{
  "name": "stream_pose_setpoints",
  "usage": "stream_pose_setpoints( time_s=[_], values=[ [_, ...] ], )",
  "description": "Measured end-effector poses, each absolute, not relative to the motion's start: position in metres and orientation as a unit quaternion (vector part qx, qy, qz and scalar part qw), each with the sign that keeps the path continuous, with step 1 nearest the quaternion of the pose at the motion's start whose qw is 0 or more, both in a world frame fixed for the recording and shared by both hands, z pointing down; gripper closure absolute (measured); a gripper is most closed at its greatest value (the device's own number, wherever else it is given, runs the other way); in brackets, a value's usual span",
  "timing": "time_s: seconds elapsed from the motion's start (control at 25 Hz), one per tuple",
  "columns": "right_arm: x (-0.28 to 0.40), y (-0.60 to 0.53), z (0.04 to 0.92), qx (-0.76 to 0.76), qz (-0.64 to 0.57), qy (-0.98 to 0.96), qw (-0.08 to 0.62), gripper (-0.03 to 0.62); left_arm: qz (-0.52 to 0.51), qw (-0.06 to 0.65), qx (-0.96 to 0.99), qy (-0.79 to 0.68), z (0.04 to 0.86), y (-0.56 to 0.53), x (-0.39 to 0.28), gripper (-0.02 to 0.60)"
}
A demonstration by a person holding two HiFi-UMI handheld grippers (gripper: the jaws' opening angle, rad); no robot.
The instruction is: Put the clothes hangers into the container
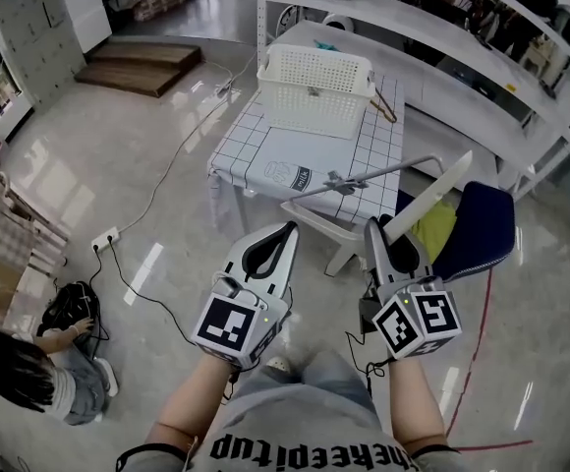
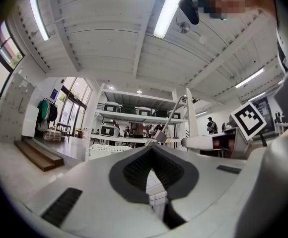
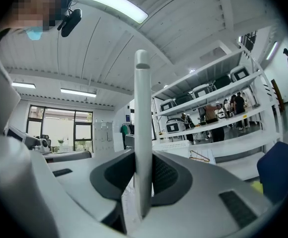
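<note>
My right gripper [image 1: 388,232] is shut on a white clothes hanger [image 1: 432,197]. The hanger's arm slants up to the right, and its metal hook [image 1: 364,177] reaches left over the near end of the table. In the right gripper view the white hanger [image 3: 142,123] stands upright, clamped between the pads of the right gripper [image 3: 142,177]. My left gripper [image 1: 287,230] is beside it, shut and empty, and the left gripper [image 2: 154,156] shows its pad tips together. The white slatted container [image 1: 314,87] stands at the far end of the table [image 1: 265,150]. A wooden hanger [image 1: 383,106] lies to its right.
A blue chair [image 1: 482,229] with a yellow-green cloth stands right of the table. A white chair [image 1: 324,226] sits at the table's near edge. White shelves [image 1: 482,57] run along the right. A person [image 1: 29,367] crouches at the lower left by floor cables and a power strip [image 1: 103,239].
</note>
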State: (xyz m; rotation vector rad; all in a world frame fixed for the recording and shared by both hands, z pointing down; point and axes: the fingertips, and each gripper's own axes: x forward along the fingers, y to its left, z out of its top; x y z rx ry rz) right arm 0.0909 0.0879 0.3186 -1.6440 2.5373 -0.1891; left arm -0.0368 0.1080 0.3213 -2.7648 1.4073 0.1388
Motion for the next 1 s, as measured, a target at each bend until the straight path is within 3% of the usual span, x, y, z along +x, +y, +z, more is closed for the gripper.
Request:
stream_pose_setpoints(
  time_s=[0.4, 1.0],
  values=[
    [0.09, 0.056, 0.321, -0.559, -0.069, 0.824, 0.061, 0.503, 0.043, 0.009, -0.889, 0.455, 0.325, 0.071, -0.055, 0.568],
    [0.115, -0.068, 0.298, -0.523, -0.066, 0.846, 0.073, 0.503, 0.04, 0.027, -0.873, 0.485, 0.304, -0.05, -0.029, 0.568]
  ],
)
